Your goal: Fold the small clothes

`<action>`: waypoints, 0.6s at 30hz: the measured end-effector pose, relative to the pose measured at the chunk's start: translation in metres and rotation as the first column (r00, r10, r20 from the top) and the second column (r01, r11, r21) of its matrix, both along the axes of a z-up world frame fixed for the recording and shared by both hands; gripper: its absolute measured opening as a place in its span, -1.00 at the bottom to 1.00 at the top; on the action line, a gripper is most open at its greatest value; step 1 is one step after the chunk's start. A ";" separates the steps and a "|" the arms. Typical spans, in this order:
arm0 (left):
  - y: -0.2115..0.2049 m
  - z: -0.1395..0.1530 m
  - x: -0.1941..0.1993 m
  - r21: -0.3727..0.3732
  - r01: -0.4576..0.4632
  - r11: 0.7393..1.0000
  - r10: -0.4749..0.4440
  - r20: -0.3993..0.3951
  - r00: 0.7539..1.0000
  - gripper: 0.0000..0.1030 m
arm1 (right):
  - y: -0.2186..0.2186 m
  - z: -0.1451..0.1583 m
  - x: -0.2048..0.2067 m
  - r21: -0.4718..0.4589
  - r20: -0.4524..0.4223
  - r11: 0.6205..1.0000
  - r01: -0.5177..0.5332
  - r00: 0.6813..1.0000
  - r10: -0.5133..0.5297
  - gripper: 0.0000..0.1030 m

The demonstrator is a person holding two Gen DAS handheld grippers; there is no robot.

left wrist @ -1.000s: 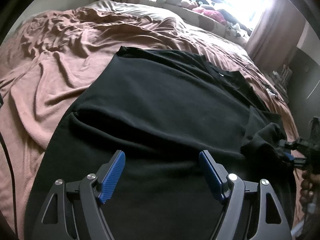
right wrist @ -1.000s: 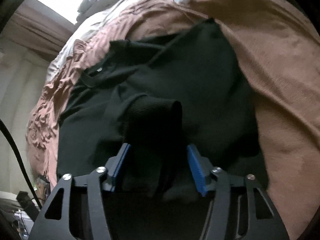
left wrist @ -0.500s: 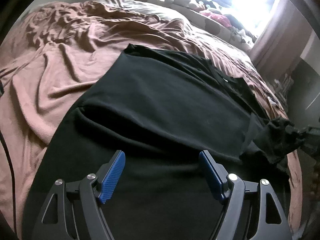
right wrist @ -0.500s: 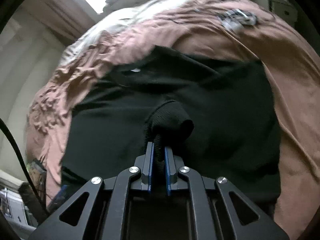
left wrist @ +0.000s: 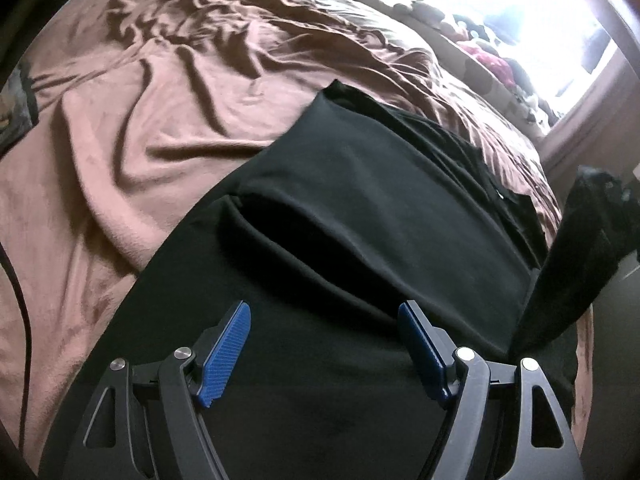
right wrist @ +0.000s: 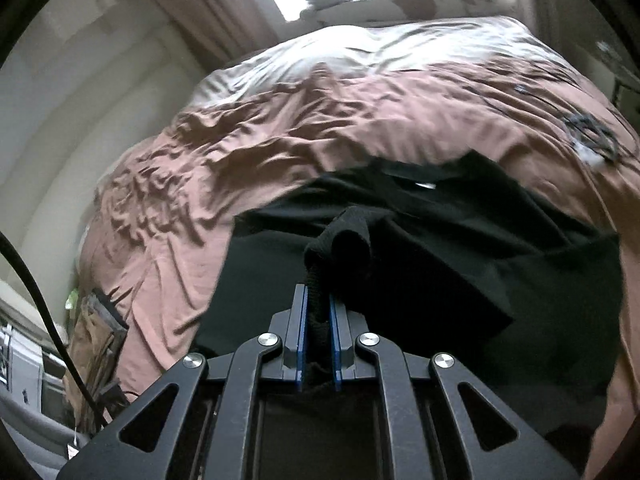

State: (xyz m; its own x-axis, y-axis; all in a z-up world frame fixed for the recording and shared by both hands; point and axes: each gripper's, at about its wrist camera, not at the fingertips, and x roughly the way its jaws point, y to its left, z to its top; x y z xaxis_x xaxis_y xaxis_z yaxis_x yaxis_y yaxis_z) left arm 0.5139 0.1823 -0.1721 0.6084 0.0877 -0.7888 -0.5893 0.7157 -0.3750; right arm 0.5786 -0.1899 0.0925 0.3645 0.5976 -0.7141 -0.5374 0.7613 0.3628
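A: The right gripper (right wrist: 318, 332) has its blue pads pressed together on the ribbed cuff (right wrist: 344, 236) of the black sweater (left wrist: 360, 208), right?

B: Yes. The cuff bunches up just past the fingertips, and a strip of black cloth runs down between the pads. The jaws have just been closing on it.

A: And the left gripper (left wrist: 324, 344)?

B: Spread wide, nothing between its pads. It hovers over the lower part of the sweater, pointing down at the cloth; whether it touches, I cannot tell.

A: Where does the sweater lie?

B: Flat on the crumpled brown blanket (left wrist: 160, 112) that covers the bed. A long crease runs across the body. In the left wrist view the sleeve (left wrist: 580, 260) rises off the right edge as a taut black band, lifted clear of the blanket.

A: Anything else around?

B: A bright window (left wrist: 520, 12) behind the bed, with blurred soft things along its sill. A black cable (right wrist: 36, 292) curves down the left edge of the right wrist view.
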 end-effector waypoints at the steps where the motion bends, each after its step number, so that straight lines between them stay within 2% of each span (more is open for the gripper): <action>1: 0.001 0.000 -0.001 -0.004 -0.003 1.000 0.003 0.001 1.000 0.51 | 0.011 -0.002 0.002 -0.007 0.003 1.000 -0.011 1.000 0.011 -0.87; 5: 0.004 -0.002 -0.003 -0.010 -0.009 1.000 0.009 0.001 1.000 0.51 | 0.047 -0.013 0.008 -0.038 0.000 0.998 -0.055 0.998 0.055 -0.87; 8: 0.005 -0.003 -0.004 -0.013 -0.011 1.000 0.011 0.000 1.000 0.51 | 0.073 -0.025 0.008 -0.023 -0.060 0.993 -0.118 0.991 0.117 -0.80; 10: 0.004 -0.003 -0.002 -0.007 -0.006 1.000 0.006 -0.007 1.000 0.51 | 0.083 -0.029 0.007 0.023 -0.100 0.985 -0.168 0.980 0.170 -0.50; 11: 0.003 -0.003 -0.002 -0.002 -0.004 1.000 0.004 -0.009 1.000 0.51 | 0.083 -0.029 0.005 0.031 -0.092 0.984 -0.176 0.980 0.178 -0.02; 12: 0.003 -0.003 -0.002 0.000 -0.004 1.000 0.004 -0.010 1.000 0.51 | 0.082 -0.028 0.004 0.040 -0.068 0.982 -0.183 0.980 0.186 0.33; 14: 0.004 -0.003 -0.002 0.003 -0.004 1.000 0.004 -0.006 1.000 0.51 | 0.072 -0.026 0.006 0.043 -0.041 0.984 -0.171 0.984 0.173 0.37; 18: 0.012 -0.001 0.000 -0.004 0.017 1.000 -0.017 -0.009 1.000 0.51 | 0.027 -0.031 0.016 0.066 -0.049 0.994 -0.085 0.995 0.089 0.37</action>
